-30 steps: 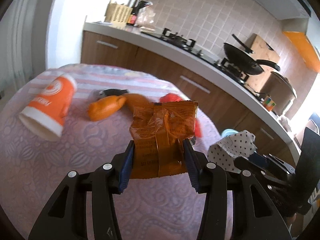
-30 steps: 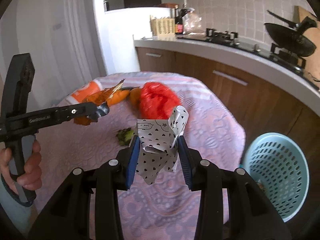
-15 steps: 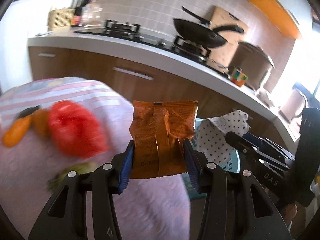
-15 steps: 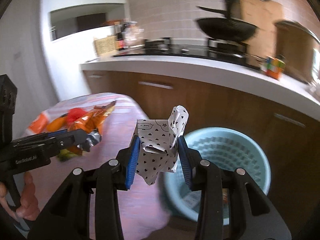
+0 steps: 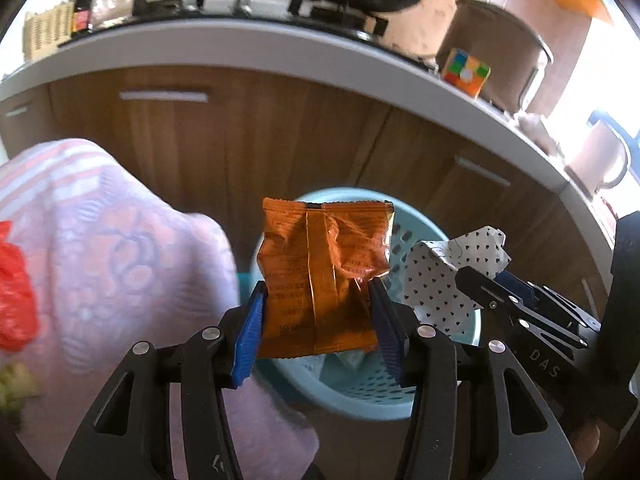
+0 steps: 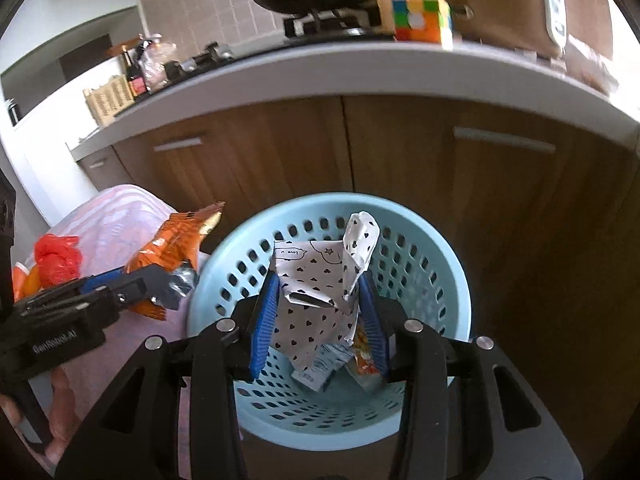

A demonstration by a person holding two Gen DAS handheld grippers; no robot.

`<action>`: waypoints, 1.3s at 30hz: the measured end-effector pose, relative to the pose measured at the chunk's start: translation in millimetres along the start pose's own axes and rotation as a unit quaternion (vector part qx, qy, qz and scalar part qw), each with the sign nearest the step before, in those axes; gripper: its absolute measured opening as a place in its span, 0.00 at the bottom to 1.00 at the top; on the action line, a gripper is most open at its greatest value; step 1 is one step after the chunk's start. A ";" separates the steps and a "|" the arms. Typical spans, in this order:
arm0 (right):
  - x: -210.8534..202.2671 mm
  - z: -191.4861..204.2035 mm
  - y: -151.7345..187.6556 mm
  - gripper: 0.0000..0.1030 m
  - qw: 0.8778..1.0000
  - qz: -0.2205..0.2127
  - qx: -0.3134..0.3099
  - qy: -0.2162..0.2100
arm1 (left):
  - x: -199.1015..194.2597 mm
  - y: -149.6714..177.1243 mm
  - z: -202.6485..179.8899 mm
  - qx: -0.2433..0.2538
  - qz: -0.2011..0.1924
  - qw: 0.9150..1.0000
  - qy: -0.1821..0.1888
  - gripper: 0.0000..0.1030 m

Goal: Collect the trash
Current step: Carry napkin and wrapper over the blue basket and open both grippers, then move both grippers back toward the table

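Observation:
My left gripper is shut on an orange snack wrapper and holds it over the near rim of a light blue perforated basket. My right gripper is shut on a white crumpled paper with black hearts and holds it above the opening of the basket. Some trash lies at the basket's bottom. The right gripper with the paper shows in the left wrist view. The left gripper with the wrapper shows in the right wrist view.
A table with a pink patterned cloth stands left of the basket, with a red plastic bag on it. Brown cabinets under a white counter stand right behind the basket. A colour cube sits on the counter.
Both grippers have swung right from the table to the basket, each still holding its piece. The right gripper now hangs over the basket opening.

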State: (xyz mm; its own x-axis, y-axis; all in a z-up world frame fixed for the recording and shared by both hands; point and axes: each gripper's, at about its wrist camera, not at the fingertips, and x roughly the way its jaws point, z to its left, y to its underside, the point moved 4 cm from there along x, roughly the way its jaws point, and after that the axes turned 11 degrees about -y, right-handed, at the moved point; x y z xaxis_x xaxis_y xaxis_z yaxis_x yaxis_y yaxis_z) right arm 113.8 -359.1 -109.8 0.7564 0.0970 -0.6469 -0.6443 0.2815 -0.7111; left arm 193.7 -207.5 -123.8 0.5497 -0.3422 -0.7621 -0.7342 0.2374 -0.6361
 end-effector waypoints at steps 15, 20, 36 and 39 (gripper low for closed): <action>7.5 -10.6 4.7 0.56 1.000 0.014 0.018 0.007 | -5.6 6.7 1.8 0.000 -0.002 1.000 0.009 0.66; 1.2 2.9 1.0 0.60 1.000 0.005 0.009 0.003 | -25.4 11.6 14.3 -0.011 -0.020 1.000 0.003 0.66; -17.1 146.7 -0.3 0.53 0.989 -0.026 -0.100 -0.109 | -132.6 41.3 117.2 -0.092 -0.109 0.988 -0.062 0.66; -13.5 173.3 4.9 0.43 0.985 -0.018 -0.115 -0.129 | -145.9 49.3 143.3 -0.107 -0.115 0.984 -0.081 0.66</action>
State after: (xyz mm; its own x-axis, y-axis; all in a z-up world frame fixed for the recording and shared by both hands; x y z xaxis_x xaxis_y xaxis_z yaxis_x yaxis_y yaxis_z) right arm 120.1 -193.6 -56.9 0.7637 0.3379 -0.5501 -0.6029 0.0683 -0.7949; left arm 134.3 -15.6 -61.3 0.7555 -0.2100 -0.6206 -0.6398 -0.0330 -0.7678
